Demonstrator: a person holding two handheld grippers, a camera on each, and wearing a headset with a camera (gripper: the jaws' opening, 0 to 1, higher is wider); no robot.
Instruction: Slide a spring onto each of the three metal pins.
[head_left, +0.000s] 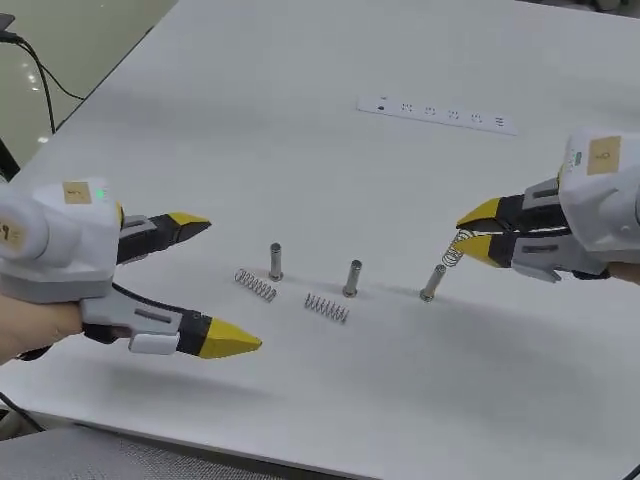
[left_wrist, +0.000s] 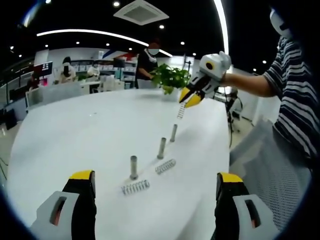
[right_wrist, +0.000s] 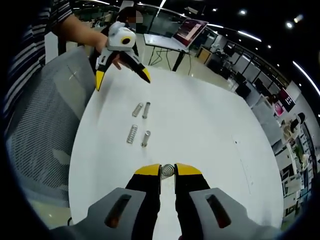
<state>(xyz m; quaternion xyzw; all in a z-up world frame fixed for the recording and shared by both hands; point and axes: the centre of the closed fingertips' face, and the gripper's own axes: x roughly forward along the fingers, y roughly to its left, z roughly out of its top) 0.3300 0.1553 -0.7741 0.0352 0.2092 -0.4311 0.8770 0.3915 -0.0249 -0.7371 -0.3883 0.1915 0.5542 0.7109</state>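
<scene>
White table is set with three metal pins, upright in a row: left pin, middle pin, right pin. First spring is laid flat at the left pin's 8 o'clock, second spring at the middle pin's 8 o'clock. Third spring is pinched in the clenched right gripper, just beside the right pin's top at 1 o'clock; contact cannot be told. Left gripper is held at 9 o'clock in the head view, jaws spread wide, nothing grasped. Power strip is seen at 1 o'clock.
</scene>
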